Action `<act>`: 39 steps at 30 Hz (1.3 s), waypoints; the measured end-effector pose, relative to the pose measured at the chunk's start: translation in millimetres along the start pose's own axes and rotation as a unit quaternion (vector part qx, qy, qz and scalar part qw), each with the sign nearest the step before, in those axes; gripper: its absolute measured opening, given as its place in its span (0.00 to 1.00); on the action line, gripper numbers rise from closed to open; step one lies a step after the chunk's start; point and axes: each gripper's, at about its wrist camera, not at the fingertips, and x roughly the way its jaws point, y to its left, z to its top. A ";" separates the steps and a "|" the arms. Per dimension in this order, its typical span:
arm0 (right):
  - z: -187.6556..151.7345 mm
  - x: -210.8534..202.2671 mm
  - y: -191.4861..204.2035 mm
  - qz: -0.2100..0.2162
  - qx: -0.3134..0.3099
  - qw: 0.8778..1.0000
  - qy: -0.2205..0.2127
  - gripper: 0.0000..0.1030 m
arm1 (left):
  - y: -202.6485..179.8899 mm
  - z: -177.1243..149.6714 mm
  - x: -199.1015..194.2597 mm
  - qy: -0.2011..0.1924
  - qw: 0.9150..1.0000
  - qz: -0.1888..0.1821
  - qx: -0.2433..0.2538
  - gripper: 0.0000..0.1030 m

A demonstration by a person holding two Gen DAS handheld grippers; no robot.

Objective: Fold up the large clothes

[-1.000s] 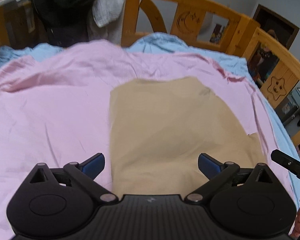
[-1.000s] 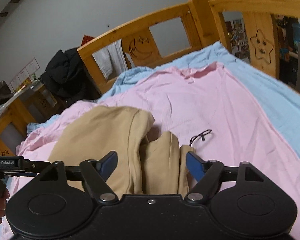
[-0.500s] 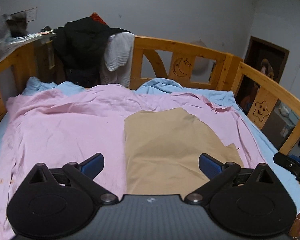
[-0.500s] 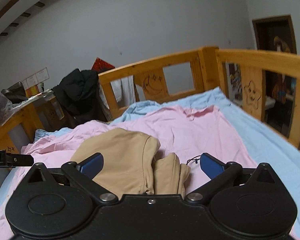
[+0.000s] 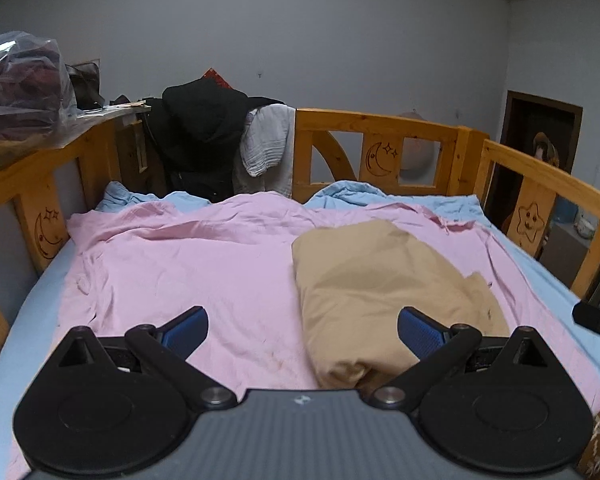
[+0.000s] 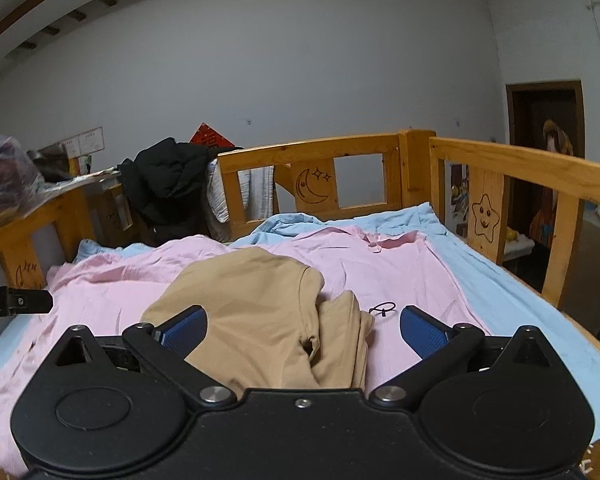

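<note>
Here both grippers [image 5: 302, 330] [image 6: 303, 330] gape empty above a pink sheet [image 5: 188, 264] in a wooden-railed bed [image 5: 380, 124], grey walls

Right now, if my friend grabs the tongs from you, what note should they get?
Left tongs: open, holding nothing, above the bed.
Right tongs: open, holding nothing too.
The tan garment lies folded into a bundle on the pink sheet, towards the star rail. Nothing is touching it.
A small black hair tie sits on the pink sheet just beside the bundle.
Done: the tan garment looks folded, though one end is lumpy.
Left: maybe tidy that lumpy end. The dark jacket and white cloth hang on the far rail, unfolded.
</note>
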 end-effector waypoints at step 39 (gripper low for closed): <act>-99.7 -33.4 13.9 -0.032 -0.071 0.996 0.052 0.99 | 13.1 -119.5 -17.8 0.046 0.998 0.032 0.036 0.99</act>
